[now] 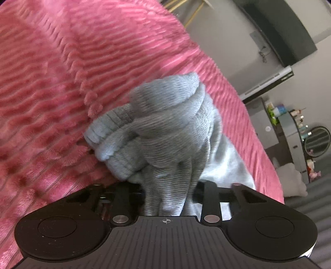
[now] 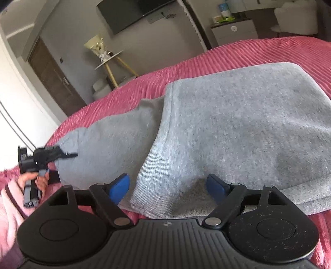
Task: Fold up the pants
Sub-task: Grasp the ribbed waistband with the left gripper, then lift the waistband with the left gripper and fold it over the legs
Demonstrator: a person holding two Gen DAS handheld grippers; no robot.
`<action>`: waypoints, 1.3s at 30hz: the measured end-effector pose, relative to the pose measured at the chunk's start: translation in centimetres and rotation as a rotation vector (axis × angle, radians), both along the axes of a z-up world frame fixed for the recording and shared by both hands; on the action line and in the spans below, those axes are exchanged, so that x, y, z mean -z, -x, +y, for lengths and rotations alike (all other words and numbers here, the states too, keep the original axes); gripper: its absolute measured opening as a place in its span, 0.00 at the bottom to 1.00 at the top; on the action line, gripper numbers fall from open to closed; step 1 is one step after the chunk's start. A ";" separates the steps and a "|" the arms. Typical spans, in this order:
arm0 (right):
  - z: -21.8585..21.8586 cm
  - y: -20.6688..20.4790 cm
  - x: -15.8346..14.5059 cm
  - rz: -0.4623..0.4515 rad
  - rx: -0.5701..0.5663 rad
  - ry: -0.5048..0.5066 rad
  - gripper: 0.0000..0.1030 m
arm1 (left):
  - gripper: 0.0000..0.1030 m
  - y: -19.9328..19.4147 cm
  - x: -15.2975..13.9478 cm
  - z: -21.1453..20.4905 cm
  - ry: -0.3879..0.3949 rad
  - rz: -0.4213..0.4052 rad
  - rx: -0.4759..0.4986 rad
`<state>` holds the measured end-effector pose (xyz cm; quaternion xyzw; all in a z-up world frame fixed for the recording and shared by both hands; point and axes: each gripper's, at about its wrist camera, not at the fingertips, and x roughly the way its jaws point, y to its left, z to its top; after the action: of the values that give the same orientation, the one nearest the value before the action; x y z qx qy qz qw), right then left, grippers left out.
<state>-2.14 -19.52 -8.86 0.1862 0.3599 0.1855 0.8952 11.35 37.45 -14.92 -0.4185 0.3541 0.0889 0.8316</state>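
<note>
Grey sweatpants (image 2: 238,128) lie partly folded on the pink ribbed bedspread (image 2: 186,68). My left gripper (image 1: 165,186) is shut on a bunched end of the pants (image 1: 165,128), with the ribbed cuff lifted above the bed; the cloth hides its fingertips. In the right wrist view the left gripper (image 2: 68,155) holds the pants' left end. My right gripper (image 2: 168,186) is open, its blue pads (image 2: 119,186) on either side of the near edge of the folded pants, gripping nothing.
The bedspread (image 1: 51,93) fills the left wrist view. Beyond the bed stand a wall TV (image 2: 132,14), a brown door (image 2: 53,76), a small round side table (image 2: 109,60), and a dresser with bottles and a round mirror (image 1: 317,140).
</note>
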 end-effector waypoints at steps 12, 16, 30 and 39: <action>-5.1 0.2 -0.3 0.023 0.228 -0.178 0.84 | 0.23 0.5 -6.0 -3.7 -0.225 -0.052 0.043; -7.0 0.5 -0.1 0.042 0.295 -0.257 0.84 | 0.22 0.5 -7.9 -5.4 -0.284 -0.069 0.056; -14.1 3.1 -0.3 -0.026 0.487 -0.553 0.84 | 0.25 3.6 -18.3 -33.9 -0.693 -0.491 0.612; -18.4 4.8 0.8 0.009 0.554 -0.566 0.85 | 0.54 5.2 -2.8 -51.8 -1.019 -0.193 0.968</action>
<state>-6.91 -37.87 -9.69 0.5164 0.2346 0.0280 0.8231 6.17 -14.31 -12.07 0.2210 0.3393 -0.1737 0.8977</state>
